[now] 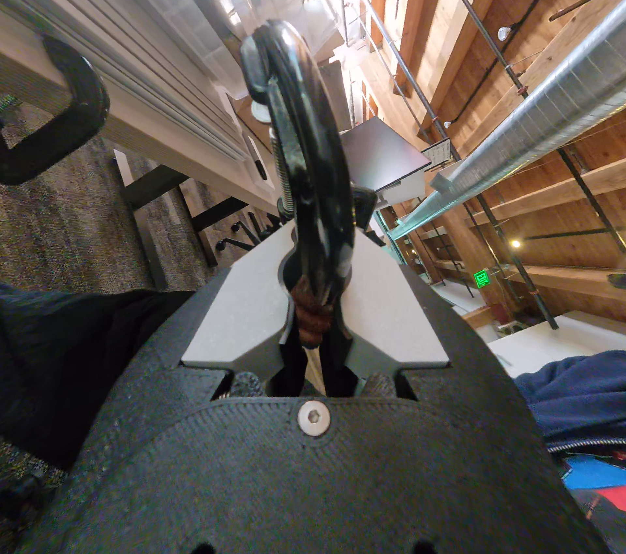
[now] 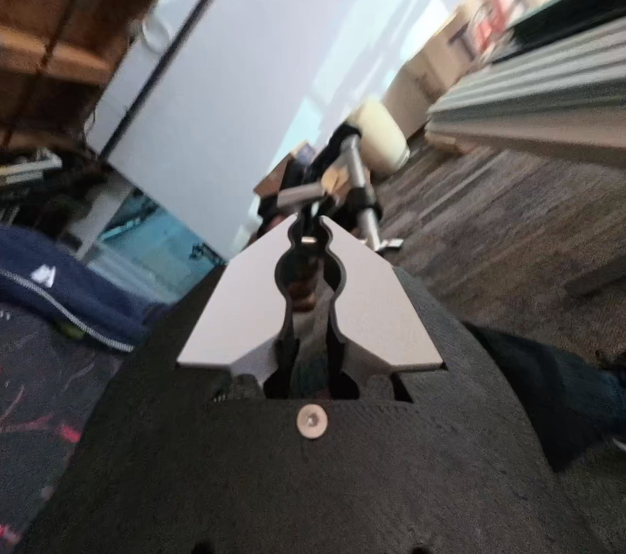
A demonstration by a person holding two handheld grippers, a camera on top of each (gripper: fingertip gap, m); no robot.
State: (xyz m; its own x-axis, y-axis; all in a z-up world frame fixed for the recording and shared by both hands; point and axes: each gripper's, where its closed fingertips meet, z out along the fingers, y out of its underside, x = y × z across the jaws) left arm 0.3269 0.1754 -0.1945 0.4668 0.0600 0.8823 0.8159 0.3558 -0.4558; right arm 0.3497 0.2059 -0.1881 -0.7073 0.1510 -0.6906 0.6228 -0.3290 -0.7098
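In the left wrist view my left gripper [image 1: 321, 233] is shut on a glossy black C-clamp [image 1: 305, 118]. The clamp's curved frame sticks out past the fingertips, with a threaded screw [image 1: 283, 172] along its left side. A brown coiled piece [image 1: 313, 317] sits deeper between the grey fingers [image 1: 250, 311]. In the blurred right wrist view my right gripper [image 2: 309, 219] is nearly closed around a small dark object [image 2: 306, 229] with a bit of bright metal. A brown piece [image 2: 301, 295] sits deeper between its fingers. What the dark object is cannot be told.
A second black C-clamp [image 1: 57, 118] grips the edge of a pale table [image 1: 142, 131] at left. Grey carpet [image 1: 67, 226], wooden beams and a metal duct [image 1: 528, 135] lie beyond. A silver metal stand [image 2: 359, 185] is on the carpet, by a white wall [image 2: 257, 63]. A blue sleeve [image 1: 576, 392] is close.
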